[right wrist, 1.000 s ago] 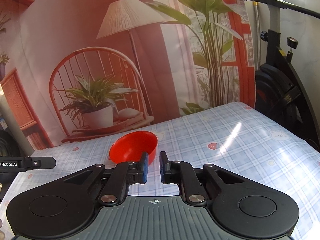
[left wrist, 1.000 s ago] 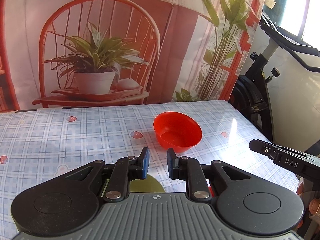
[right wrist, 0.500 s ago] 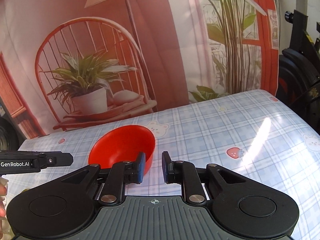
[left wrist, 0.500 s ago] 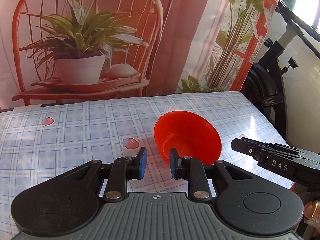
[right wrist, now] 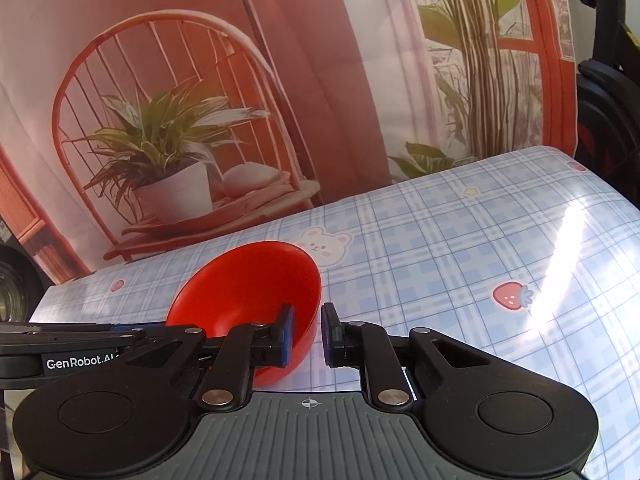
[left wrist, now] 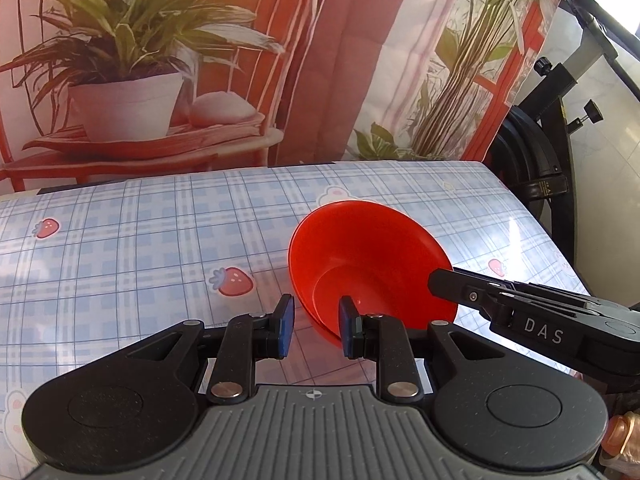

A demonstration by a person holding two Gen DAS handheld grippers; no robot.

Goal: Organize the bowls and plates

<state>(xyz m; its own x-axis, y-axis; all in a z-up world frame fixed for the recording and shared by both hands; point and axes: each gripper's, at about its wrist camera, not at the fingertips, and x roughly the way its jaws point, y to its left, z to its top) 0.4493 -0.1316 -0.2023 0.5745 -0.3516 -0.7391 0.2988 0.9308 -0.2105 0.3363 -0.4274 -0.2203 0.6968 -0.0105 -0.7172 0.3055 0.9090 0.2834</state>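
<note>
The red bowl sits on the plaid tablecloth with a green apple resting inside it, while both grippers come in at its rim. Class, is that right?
Not quite. The red bowl is empty; the left wrist view looks straight into it and shows only bare red plastic. It does sit on the plaid tablecloth, with the left gripper and right gripper at its rim.

Printed chair-and-plant backdrop point(left wrist: 168, 60) behind sunlit checked tablecloth point(right wrist: 460, 248).
</note>
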